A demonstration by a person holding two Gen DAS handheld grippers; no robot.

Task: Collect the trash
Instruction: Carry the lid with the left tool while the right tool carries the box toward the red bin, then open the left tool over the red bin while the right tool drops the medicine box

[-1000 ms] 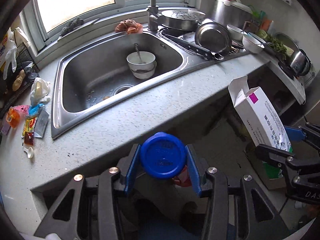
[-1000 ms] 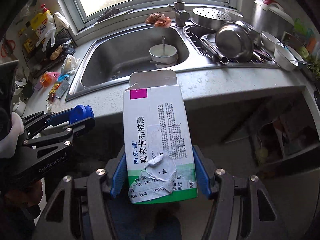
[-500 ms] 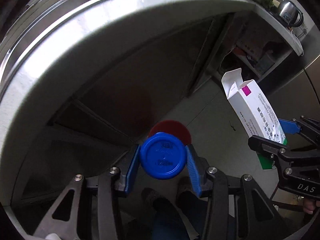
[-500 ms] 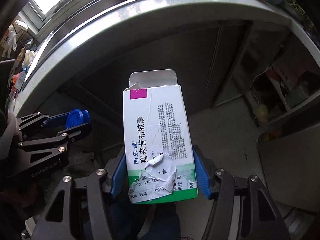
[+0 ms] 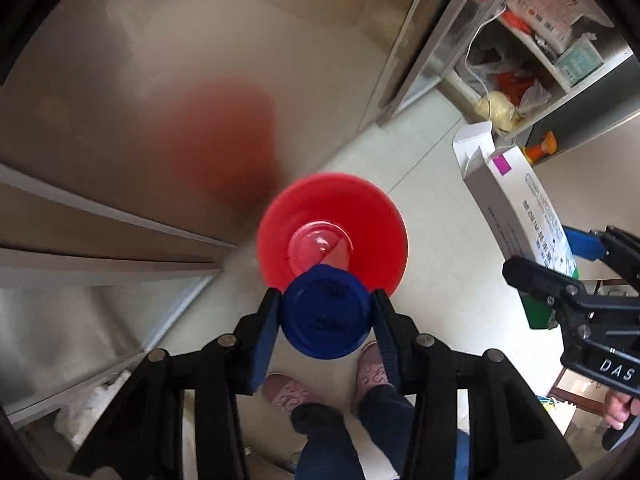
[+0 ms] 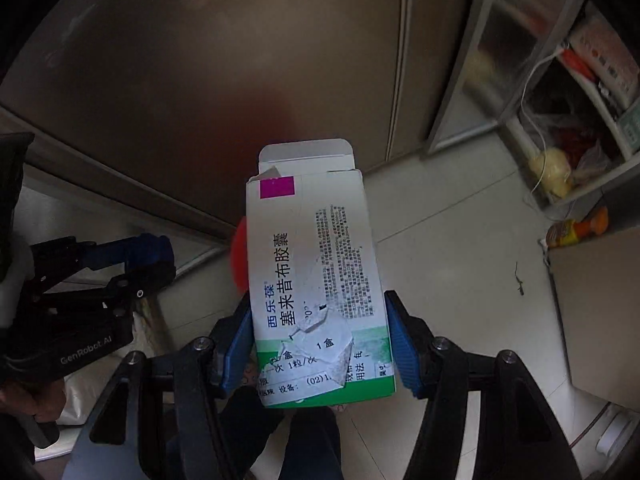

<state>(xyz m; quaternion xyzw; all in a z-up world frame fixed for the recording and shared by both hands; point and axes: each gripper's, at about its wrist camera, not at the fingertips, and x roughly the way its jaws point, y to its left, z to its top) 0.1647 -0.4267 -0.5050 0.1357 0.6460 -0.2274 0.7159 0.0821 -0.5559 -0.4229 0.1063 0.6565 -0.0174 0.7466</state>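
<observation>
You drop both grippers from counter height to floor level. Sink leaves view. Red bin [image 5: 332,232] now sits below the blue-capped bottle [image 5: 325,316].

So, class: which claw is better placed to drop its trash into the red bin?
Left. Its claw holds the blue cap almost over the red bin; the right claw's box sits off to the side.

I see a glossy blue plastic cap [image 5: 325,318], a shiny red plastic bin [image 5: 360,216] below it, and a matt paper carton [image 6: 316,280] with a torn, peeling label. The brushed metal cabinet [image 5: 120,80] reflects dully; the floor tiles [image 6: 440,260] look smooth.
</observation>
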